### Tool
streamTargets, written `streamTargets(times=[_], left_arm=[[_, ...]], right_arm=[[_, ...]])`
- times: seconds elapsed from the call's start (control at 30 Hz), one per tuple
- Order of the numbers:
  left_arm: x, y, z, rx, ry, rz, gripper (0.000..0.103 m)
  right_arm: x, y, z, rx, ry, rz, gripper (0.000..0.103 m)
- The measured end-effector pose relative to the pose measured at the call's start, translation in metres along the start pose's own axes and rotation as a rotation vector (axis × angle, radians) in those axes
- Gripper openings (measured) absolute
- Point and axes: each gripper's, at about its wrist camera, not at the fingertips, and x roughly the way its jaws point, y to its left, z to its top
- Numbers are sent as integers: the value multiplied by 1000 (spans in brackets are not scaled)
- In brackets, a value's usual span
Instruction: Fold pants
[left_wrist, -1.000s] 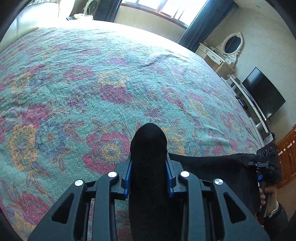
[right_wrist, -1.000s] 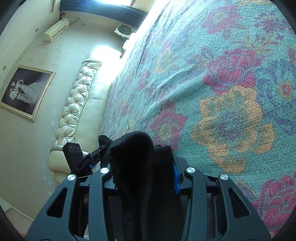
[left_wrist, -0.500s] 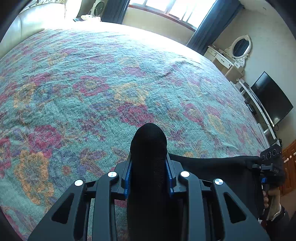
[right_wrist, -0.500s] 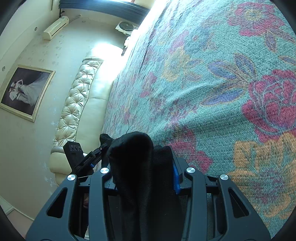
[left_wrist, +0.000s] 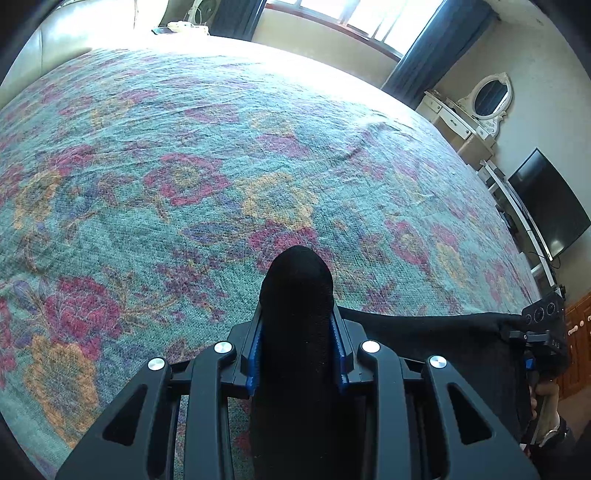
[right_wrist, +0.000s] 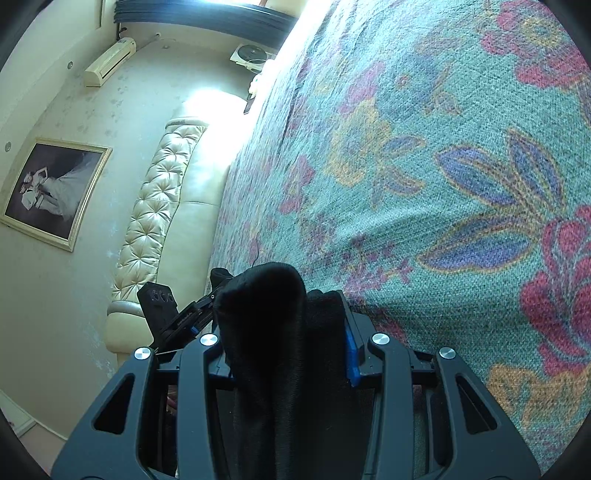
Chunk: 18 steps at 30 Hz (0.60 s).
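- Black knit fabric fills both of my grippers: the black soft-cloth pants (left_wrist: 436, 339) are bunched between the blue pads of my left gripper (left_wrist: 297, 332) and of my right gripper (right_wrist: 286, 332).
- Jaw state: both pairs of jaws stand part-way closed and clamp a thick wad of the pants. No gap shows between pad and cloth in either wrist view.
- Location of the pants: one edge stretches taut between my two grippers, just above the near side of the teal woven bedspread with red, orange and blue flowers (left_wrist: 184, 184). The rest of the garment hangs below the cameras and is hidden.
- Cross-check: the left wrist view shows my right gripper at the far right with a hand (left_wrist: 546, 398) on its handle; the right wrist view shows my left gripper at the left, in front of the cream tufted headboard (right_wrist: 155, 206).
- Step in hand, as I judge it: carry the held edge out over the bed to lay or fold the pants.
- Next move calls for: equal travel on both sides, steady tension along the edge, then a level descent before release. Uneven travel risks a skewed fold.
- Change from the earlier frames: the flower pattern has slid toward the cameras and more of the far bed shows, so both grippers have advanced across the bedspread. The grip on the cloth looks unchanged.
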Motion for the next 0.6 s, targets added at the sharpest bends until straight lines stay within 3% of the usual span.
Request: streamTargets(times=[0.43,0.6], left_arm=[[12,4,5,-7,25,-19,32],[14,9,1,-11,24,-24,42]], right_arm=[[-7,-15,-3,8,-17,29,38],[-10,-18,-4,8,-19,32,38]])
